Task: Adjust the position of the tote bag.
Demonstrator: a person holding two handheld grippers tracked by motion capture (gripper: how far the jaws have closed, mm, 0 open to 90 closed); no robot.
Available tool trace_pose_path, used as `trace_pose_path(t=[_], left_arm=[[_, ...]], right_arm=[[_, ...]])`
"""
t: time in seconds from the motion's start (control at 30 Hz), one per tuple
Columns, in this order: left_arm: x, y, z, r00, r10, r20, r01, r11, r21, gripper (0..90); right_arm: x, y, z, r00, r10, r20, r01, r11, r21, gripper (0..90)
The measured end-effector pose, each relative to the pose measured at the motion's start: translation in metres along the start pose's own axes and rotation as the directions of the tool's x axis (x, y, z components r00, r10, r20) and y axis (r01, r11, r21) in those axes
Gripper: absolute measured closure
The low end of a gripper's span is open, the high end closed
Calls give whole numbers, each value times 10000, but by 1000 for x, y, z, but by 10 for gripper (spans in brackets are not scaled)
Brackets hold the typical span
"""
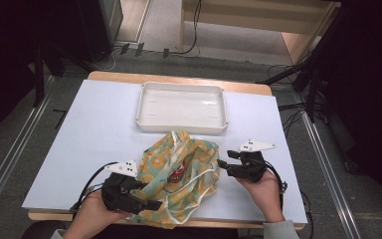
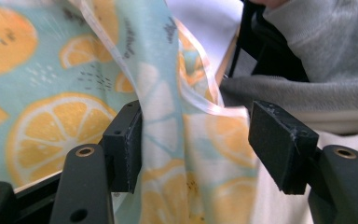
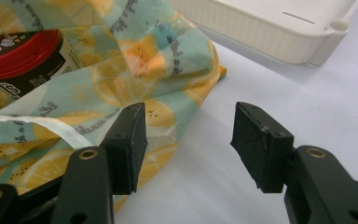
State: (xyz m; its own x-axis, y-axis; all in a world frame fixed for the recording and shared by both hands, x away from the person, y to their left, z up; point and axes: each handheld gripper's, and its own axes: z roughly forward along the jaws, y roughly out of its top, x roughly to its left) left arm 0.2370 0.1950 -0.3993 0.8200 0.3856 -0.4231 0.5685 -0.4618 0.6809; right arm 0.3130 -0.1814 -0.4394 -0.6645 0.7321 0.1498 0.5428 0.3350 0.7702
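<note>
Left gripper (image 2: 193, 144) open around lemon-print bag (image 1: 181, 174), bag lying diagonally, mouth upward.

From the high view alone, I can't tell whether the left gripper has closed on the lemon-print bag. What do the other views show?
Observer: No. In the left gripper view the left gripper is open, with a fold of the bag hanging between its fingers.
Operator: What's the red thing inside the bag?
Observer: The right gripper view shows a red lid on a dark container, with print too small to read.
Operator: Is the right gripper touching the bag?
Observer: The right gripper is open; bare table lies between its fingers, the cloth sitting by one finger. Whether they touch, I can't tell.
</note>
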Motion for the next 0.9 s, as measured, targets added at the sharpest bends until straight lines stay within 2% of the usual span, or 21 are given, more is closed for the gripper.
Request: trace_pose_path(t=[0.23, 0.27, 0.53, 0.7, 0.9], left_arm=[[3, 6, -15, 9994, -110, -317, 104, 9998, -190, 348], [5, 7, -19, 9986, -140, -517, 127, 9996, -248, 348], [10, 14, -38, 9961, -342, -815, 292, 9977, -614, 353], [17, 18, -44, 9941, -438, -994, 380, 9975, -596, 368], [25, 24, -51, 9906, -698, -1178, 603, 9948, -824, 382]], right_arm=[[0, 0, 0, 10000, 11, 23, -11, 10000, -9, 465], [0, 0, 0, 10000, 48, 38, -48, 10000, -13, 465], [0, 1, -1, 10000, 93, 12, -93, 9999, -69, 468], [1, 1, -1, 10000, 66, -48, -67, 10000, -48, 474], [1, 2, -4, 9998, 152, -163, -154, 9998, -120, 492]])
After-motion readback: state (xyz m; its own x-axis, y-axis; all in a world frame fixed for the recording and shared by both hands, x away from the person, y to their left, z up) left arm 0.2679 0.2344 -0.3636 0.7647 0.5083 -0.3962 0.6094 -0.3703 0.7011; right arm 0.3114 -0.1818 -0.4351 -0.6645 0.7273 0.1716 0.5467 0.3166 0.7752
